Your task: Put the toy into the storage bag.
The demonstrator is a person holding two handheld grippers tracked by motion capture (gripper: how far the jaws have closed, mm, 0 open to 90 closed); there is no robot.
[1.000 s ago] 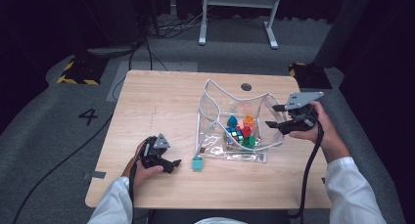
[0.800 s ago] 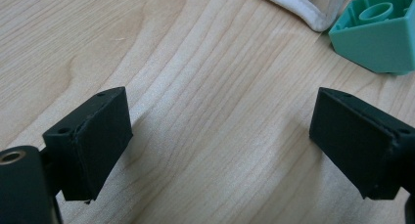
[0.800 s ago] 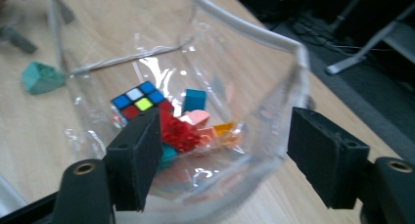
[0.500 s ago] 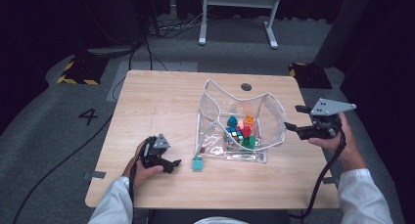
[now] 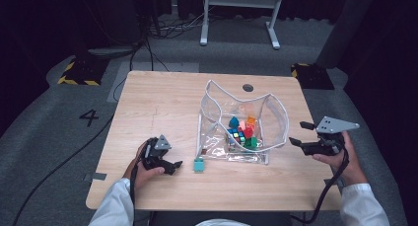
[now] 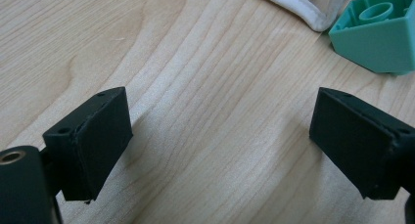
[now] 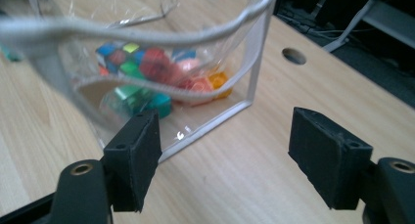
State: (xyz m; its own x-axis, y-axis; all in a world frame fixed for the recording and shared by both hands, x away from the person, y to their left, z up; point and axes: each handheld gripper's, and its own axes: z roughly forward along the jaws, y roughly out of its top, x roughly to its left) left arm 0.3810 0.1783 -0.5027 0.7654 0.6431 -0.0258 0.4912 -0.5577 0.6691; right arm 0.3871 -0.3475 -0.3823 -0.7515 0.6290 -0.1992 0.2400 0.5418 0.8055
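We take the clear plastic pouch with white piping (image 5: 241, 122) as our landmark; it stands open on the pale wooden table (image 5: 162, 102), holding a heap of small coloured toy blocks (image 5: 242, 133) (a multicoloured puzzle cube among them). Just off its near-left corner lies a teal plastic building brick (image 5: 199, 164), apart from the pouch's edge. Our left gripper (image 5: 170, 166) rests low on the table left of the brick, its black jaws spread wide over bare wood, the brick beyond them and untouched. Our right gripper (image 5: 301, 133) hovers just right of the pouch; its jaws have just been opening and now stand wide apart with nothing between them, the pouch's wall near one pad.
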